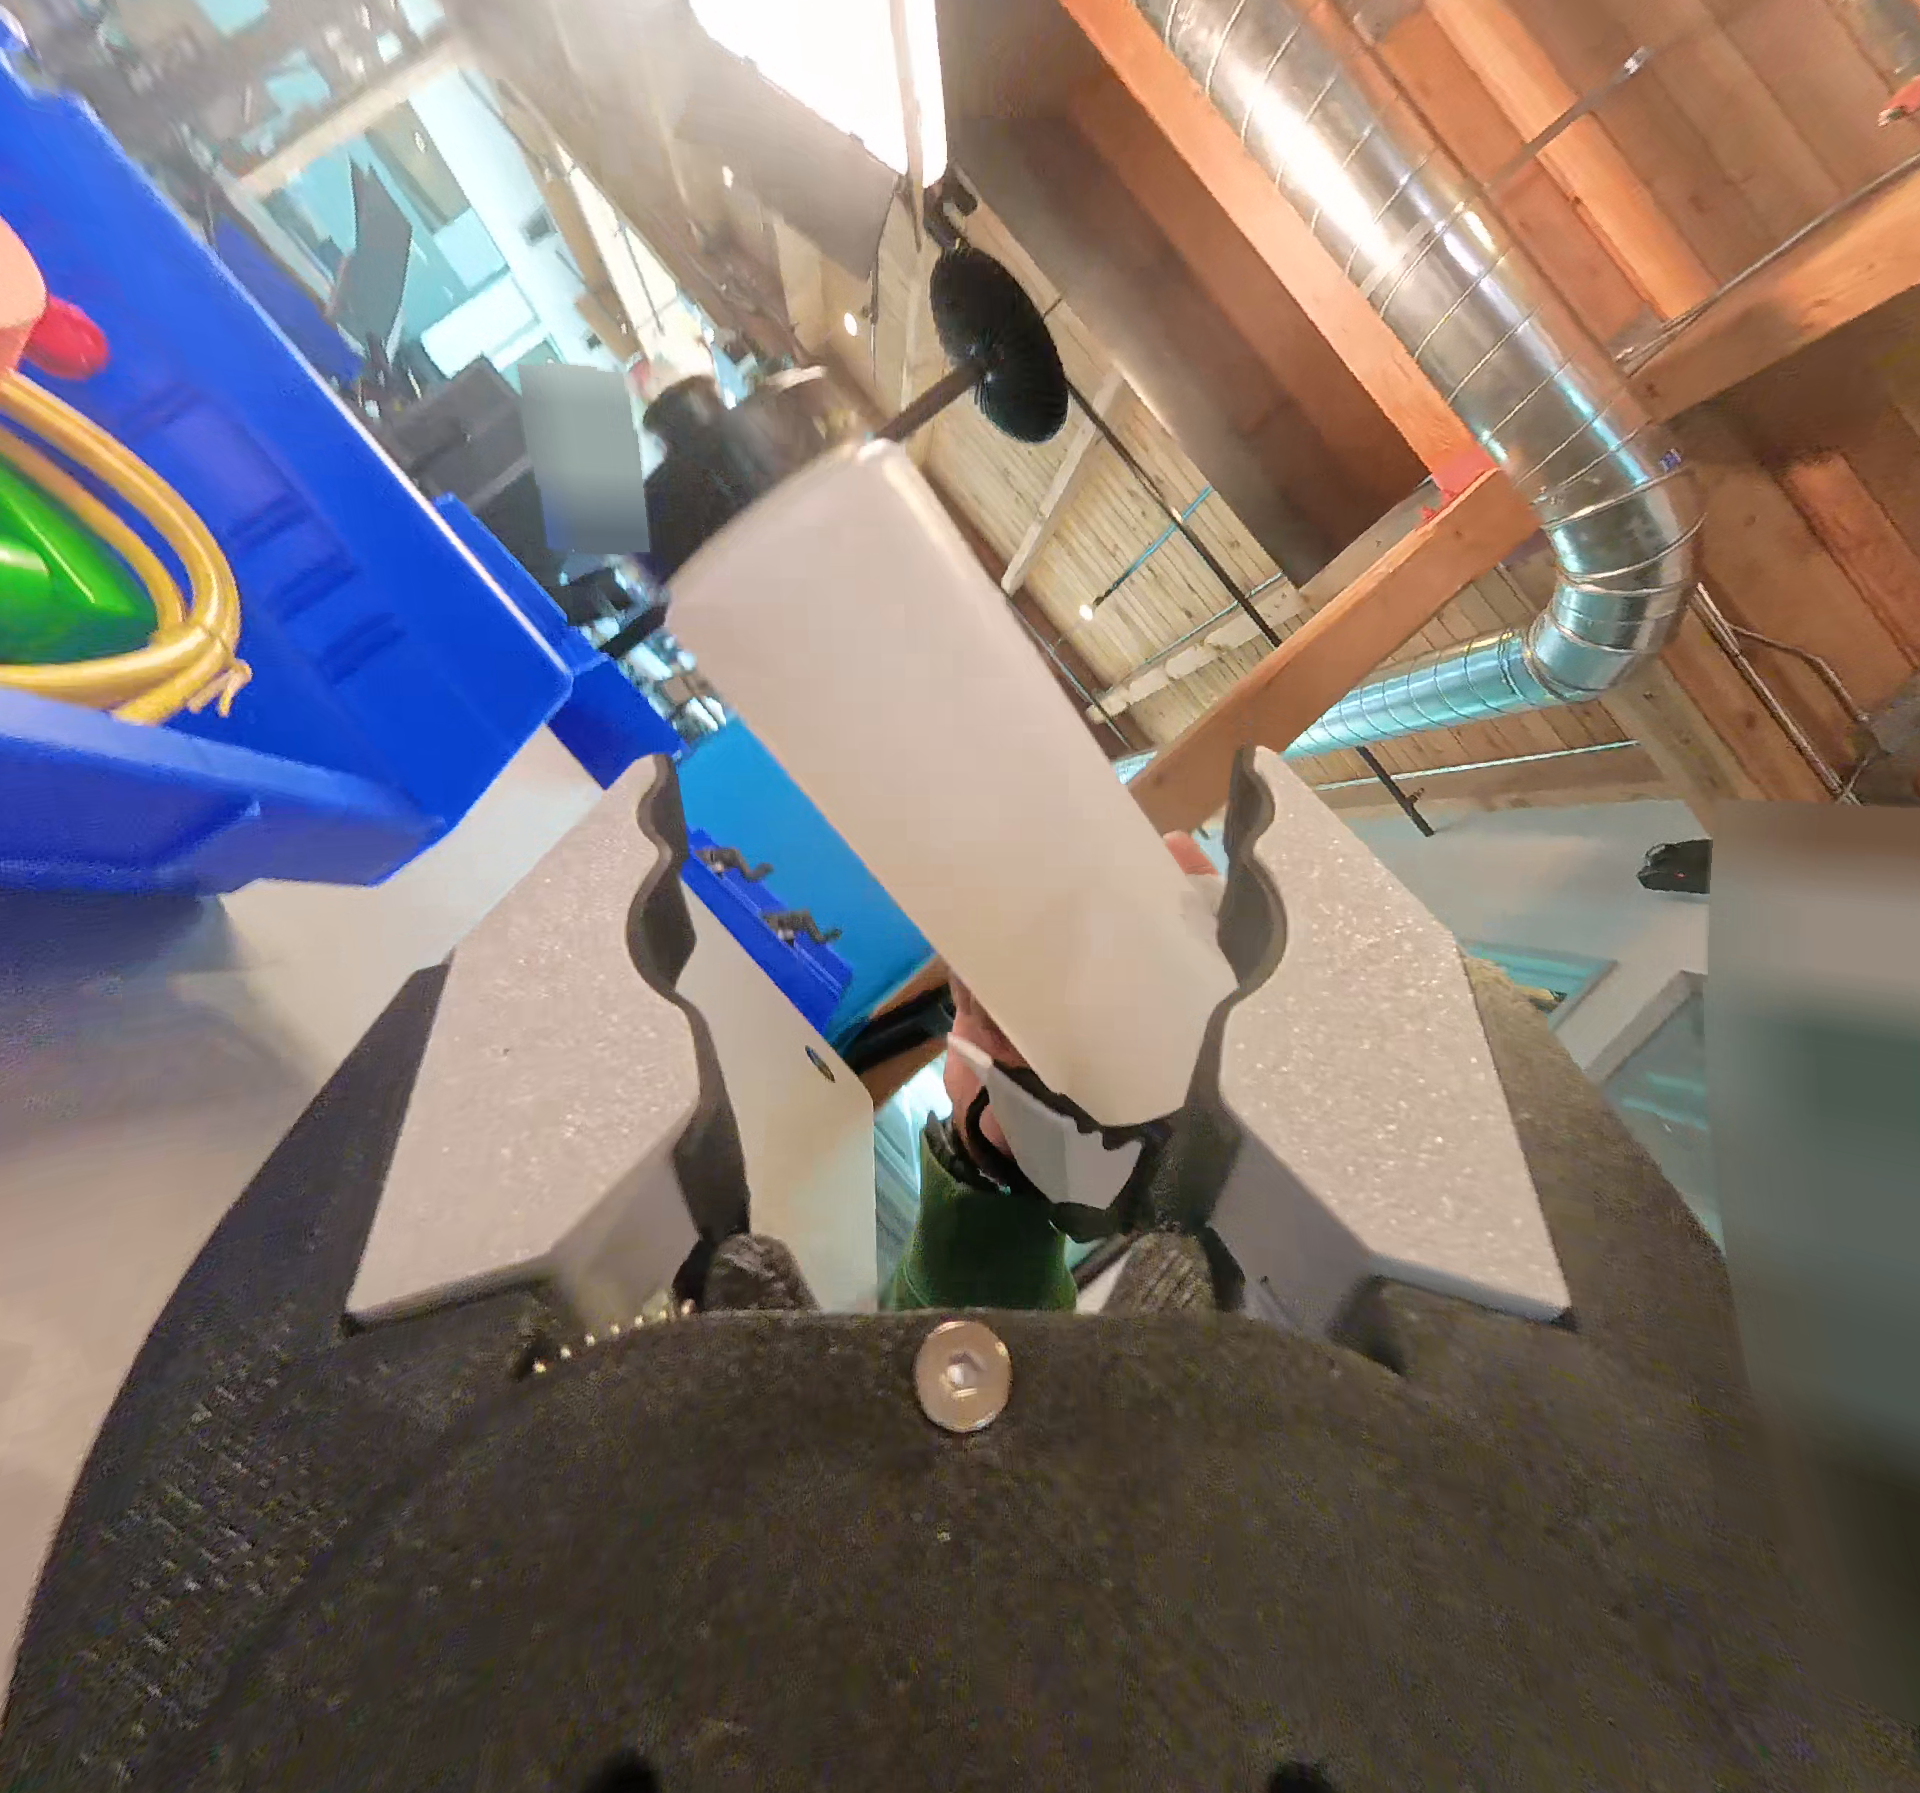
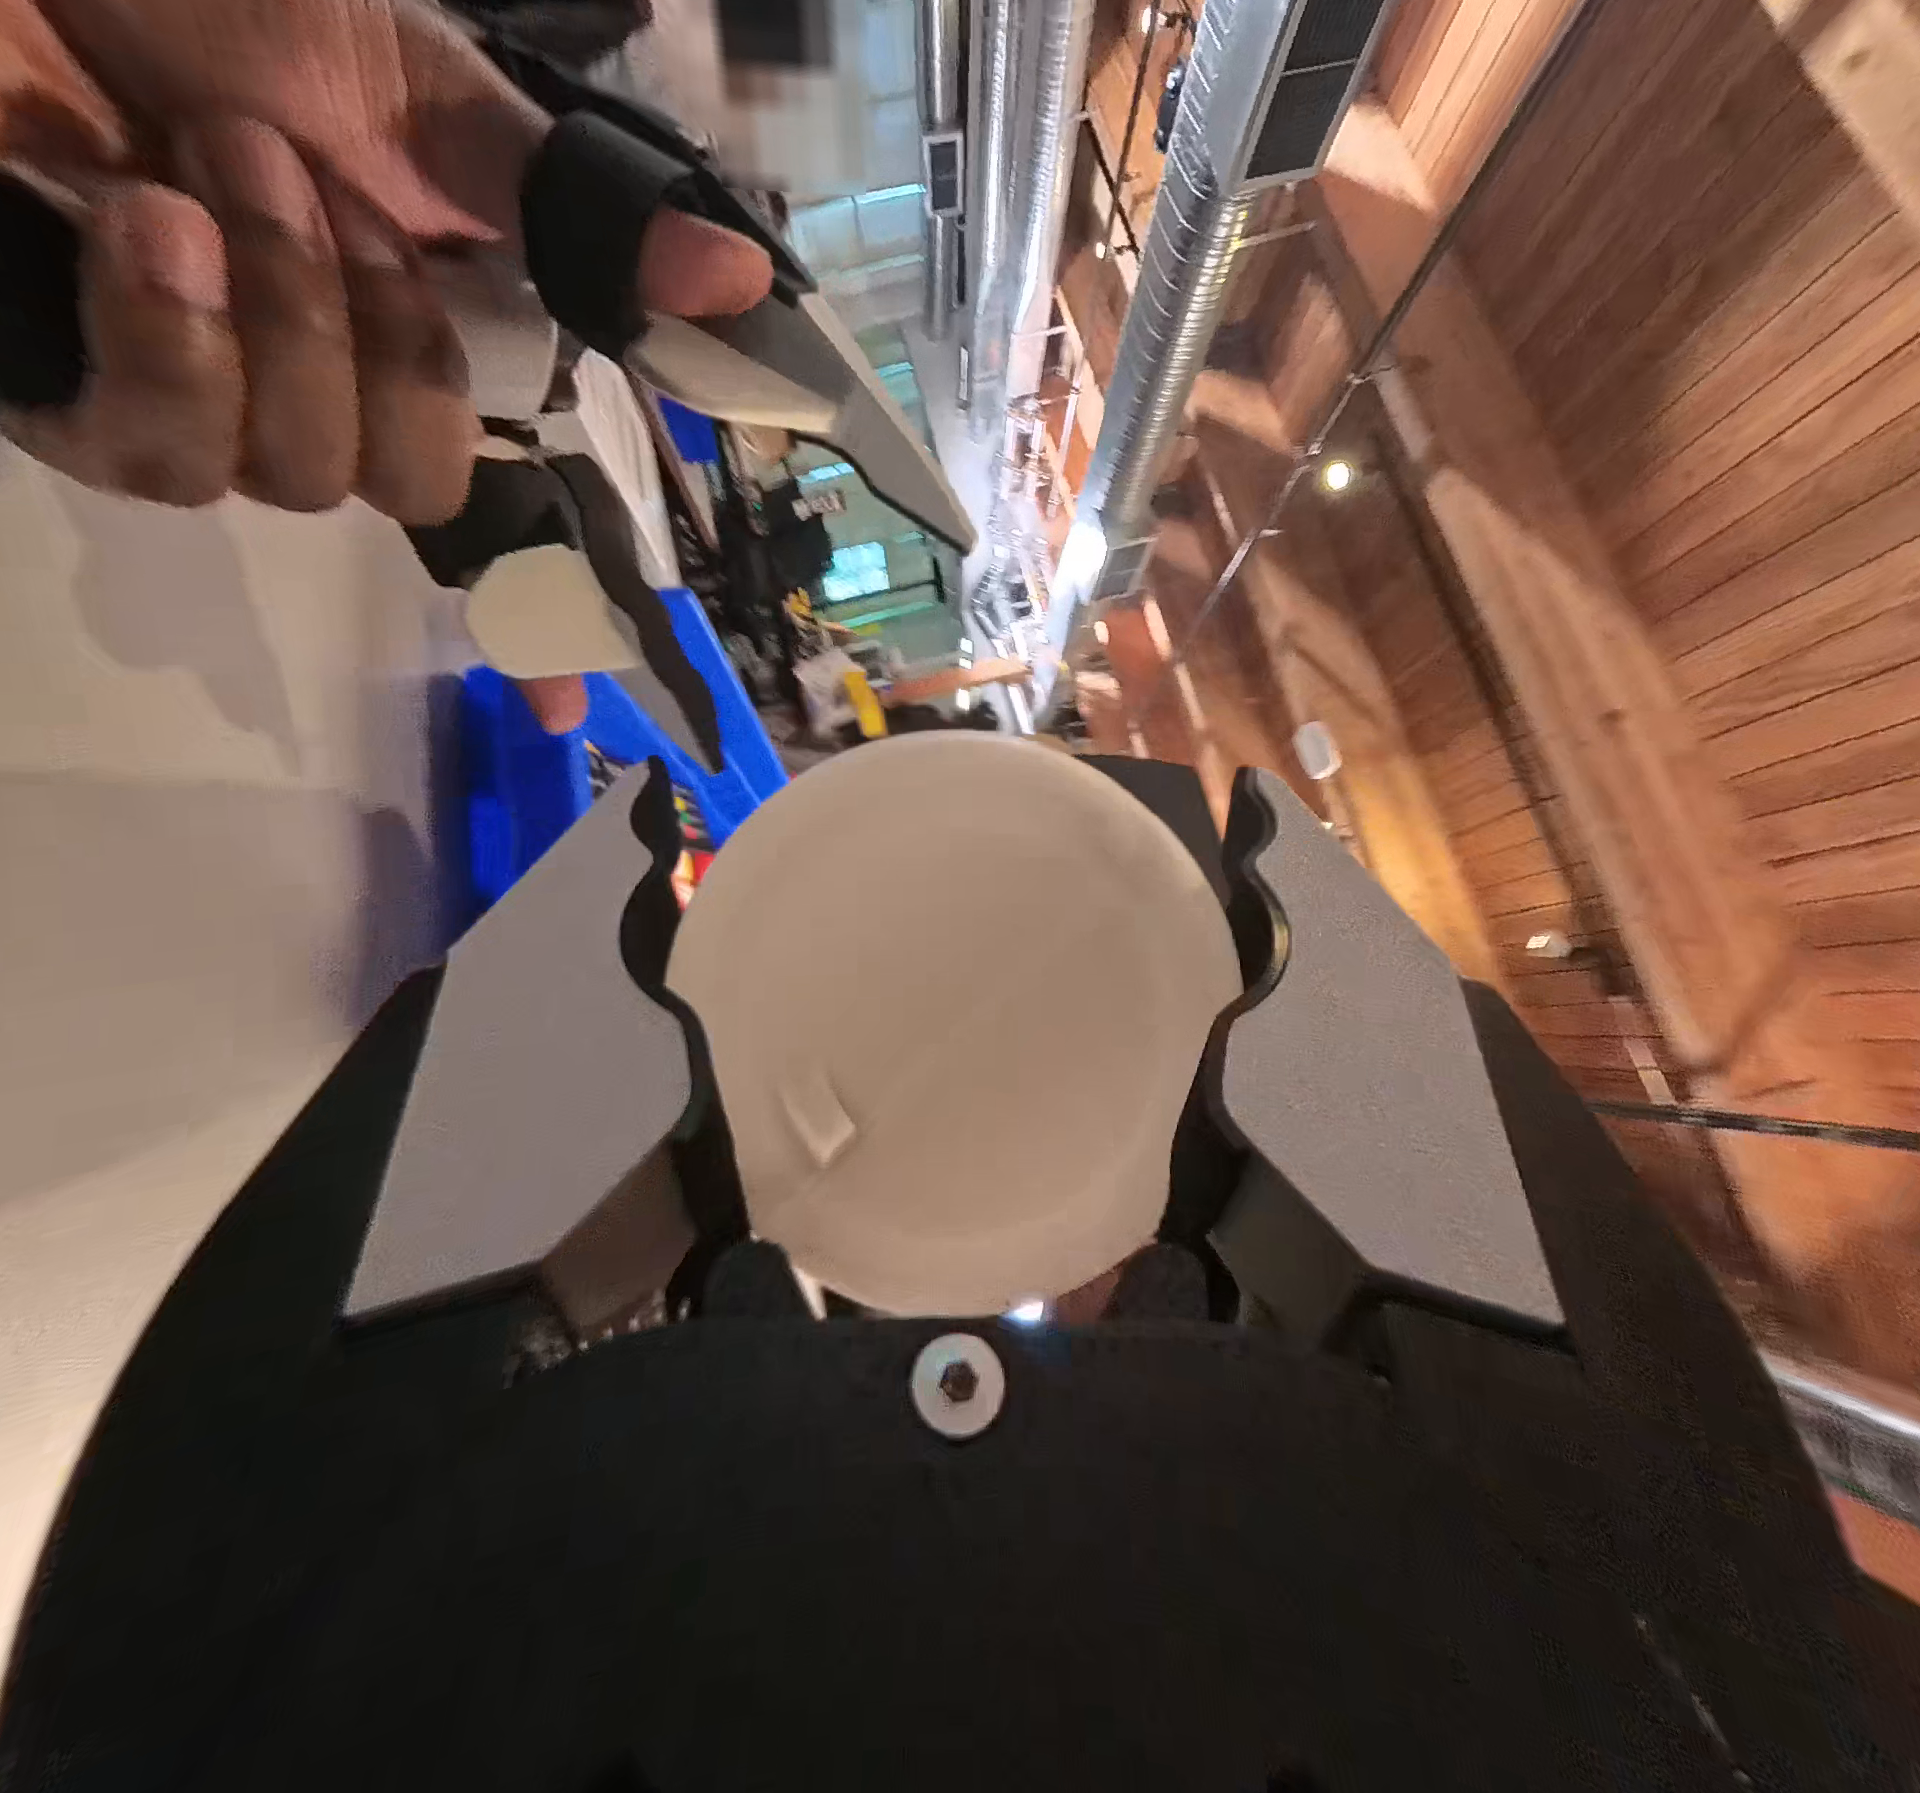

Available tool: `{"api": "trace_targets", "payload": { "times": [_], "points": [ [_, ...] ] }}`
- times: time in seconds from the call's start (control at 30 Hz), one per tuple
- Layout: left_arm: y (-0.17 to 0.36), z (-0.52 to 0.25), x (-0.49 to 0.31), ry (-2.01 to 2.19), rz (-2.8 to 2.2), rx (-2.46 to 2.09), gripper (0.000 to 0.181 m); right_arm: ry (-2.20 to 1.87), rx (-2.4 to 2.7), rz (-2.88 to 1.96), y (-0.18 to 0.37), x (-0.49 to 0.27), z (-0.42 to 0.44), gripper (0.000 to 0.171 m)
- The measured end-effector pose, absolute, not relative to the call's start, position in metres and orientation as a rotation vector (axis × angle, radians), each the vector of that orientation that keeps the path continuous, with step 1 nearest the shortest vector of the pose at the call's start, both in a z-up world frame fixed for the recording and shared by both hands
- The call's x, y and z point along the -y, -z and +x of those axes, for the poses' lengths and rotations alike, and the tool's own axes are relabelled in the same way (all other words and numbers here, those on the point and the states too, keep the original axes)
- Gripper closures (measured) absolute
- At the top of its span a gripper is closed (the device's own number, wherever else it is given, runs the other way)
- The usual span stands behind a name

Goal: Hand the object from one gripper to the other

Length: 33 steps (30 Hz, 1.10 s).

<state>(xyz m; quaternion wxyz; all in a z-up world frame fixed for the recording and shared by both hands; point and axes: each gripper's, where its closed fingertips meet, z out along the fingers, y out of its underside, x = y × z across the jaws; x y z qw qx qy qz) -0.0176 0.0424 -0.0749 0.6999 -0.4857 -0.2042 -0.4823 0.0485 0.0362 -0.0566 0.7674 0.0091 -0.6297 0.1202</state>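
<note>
The blue bin (image 1: 312, 538) at the left of my left view stands on the white table (image 1: 208, 1068) and holds a coil of yellow cable (image 1: 177, 538), something green (image 1: 62, 569) and a red piece (image 1: 64, 341). Behind it is a lower blue tray (image 1: 769, 922) with small dark clips (image 1: 800, 928) in it. My left tongs (image 1: 951, 777) are spread wide. A long white bar (image 1: 935, 767) with smooth faces and a rounded far end slants up between them, leaning on the pad of one finger and clear of the other, with a fingertip (image 1: 1184, 850) just beside it. My right tongs (image 2: 951, 777) are clamped on a cream-white object (image 2: 956, 1016). Its round, flat face is turned to the camera and fills the gap, with both pads touching its rim and a small raised tab low on the face. I cannot tell whether the bar and this round thing are parts of one piece. In the right view a hand (image 2: 239, 268) grips the left tongs above the table, with a white end between their fingers. Both cameras tilt up toward a ceiling of wooden beams (image 1: 1382, 600) and spiral metal ducts (image 1: 1403, 216), and the room behind is blurred.
</note>
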Motion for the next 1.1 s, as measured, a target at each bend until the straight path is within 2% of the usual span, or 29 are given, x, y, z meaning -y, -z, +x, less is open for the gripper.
{"api": "trace_targets", "payload": {
  "times": [0.27,0.5,0.7,0.93,1.1],
  "points": [
    [0.086,0.028,-0.062,1.279,-1.184,0.396,0.074,-0.147,1.33,0.141,0.067,-0.014,0.041,0.064],
    [0.072,0.023,-0.053,1.29,-1.089,0.363,0.07,-0.248,1.371,0.247,0.085,0.021,0.042,0.063],
    [0.065,-0.002,-0.04,1.246,-0.933,0.406,0.09,-0.321,1.372,0.165,0.086,0.016,0.033,0.064],
    [0.042,-0.014,-0.015,0.99,-0.841,0.323,0.093,-0.598,1.542,-0.049,0.09,0.002,0.034,0.068],
    [0.033,-0.025,0.0,0.897,-0.772,0.329,0.093,-0.919,1.9,-0.3,0.119,-0.005,0.047,0.064]
  ]
}}
